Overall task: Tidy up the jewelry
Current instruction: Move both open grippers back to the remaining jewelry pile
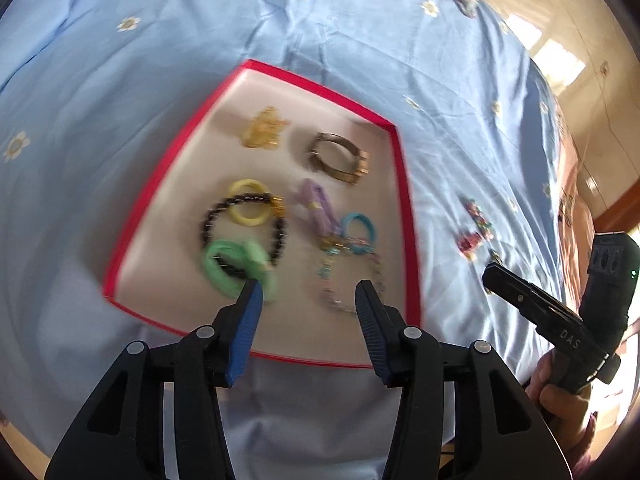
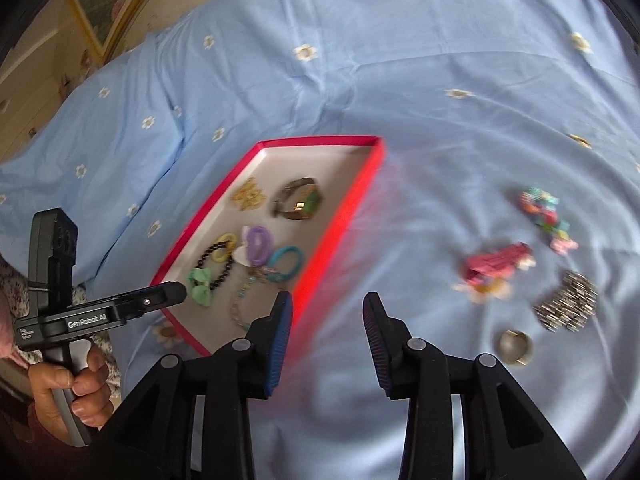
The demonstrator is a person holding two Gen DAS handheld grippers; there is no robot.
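Note:
A red-rimmed tray (image 1: 404,184) (image 2: 360,184) lies on the blue bedsheet and holds jewelry: a gold brooch (image 1: 264,128), a bronze bangle (image 1: 340,158), a yellow ring (image 1: 248,208), a black bead bracelet (image 1: 244,232), a green bow tie (image 1: 236,268), a purple clip (image 1: 316,204), a teal hair tie (image 1: 358,232) and a bead chain (image 1: 352,280). My left gripper (image 1: 309,290) is open and empty above the tray's near part. My right gripper (image 2: 328,304) is open and empty over the sheet beside the tray's right wall.
Loose on the sheet right of the tray lie a pink hair clip (image 2: 498,266), a colourful bead piece (image 2: 546,216), a silver stretch bracelet (image 2: 568,302) and a metal ring (image 2: 516,347). The bed's edge and floor (image 1: 580,60) lie at the far right.

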